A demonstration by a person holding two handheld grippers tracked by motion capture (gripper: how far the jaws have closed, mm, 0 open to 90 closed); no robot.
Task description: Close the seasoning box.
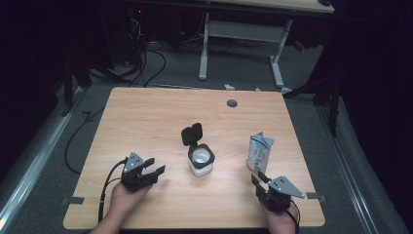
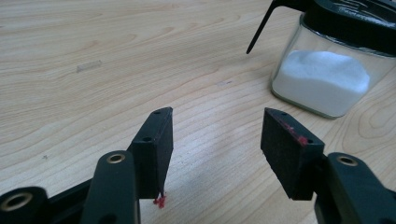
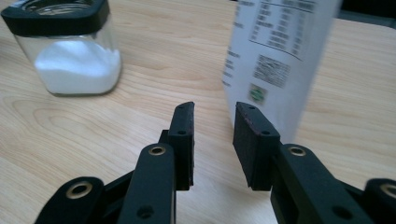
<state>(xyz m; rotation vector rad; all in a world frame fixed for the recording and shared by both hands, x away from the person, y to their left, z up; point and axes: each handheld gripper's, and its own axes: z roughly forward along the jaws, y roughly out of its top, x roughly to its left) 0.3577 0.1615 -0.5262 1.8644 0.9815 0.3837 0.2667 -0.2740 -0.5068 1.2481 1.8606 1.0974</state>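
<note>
Left tongs [image 1: 155, 171] gape empty at lower left; right tongs [image 1: 258, 179], lower right, unclenched, nothing gripped, near the possibly paper packet [image 1: 260, 151], jar [image 1: 200, 160] centre.

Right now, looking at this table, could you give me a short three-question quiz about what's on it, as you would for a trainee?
1. True or false: the lid of the glass jar is flipped open.
2. Which hand-held gripper is nearer the white packet: A) left hand-held gripper, B) right hand-held gripper?
3. What does the jar hold?

Key
1. True: the black lid stands up behind the jar's mouth.
2. B: the packet stands just beyond its jaws, which grip nothing.
3. A white powder or fine grains, filling the lower part; what exactly it is cannot be told.
</note>
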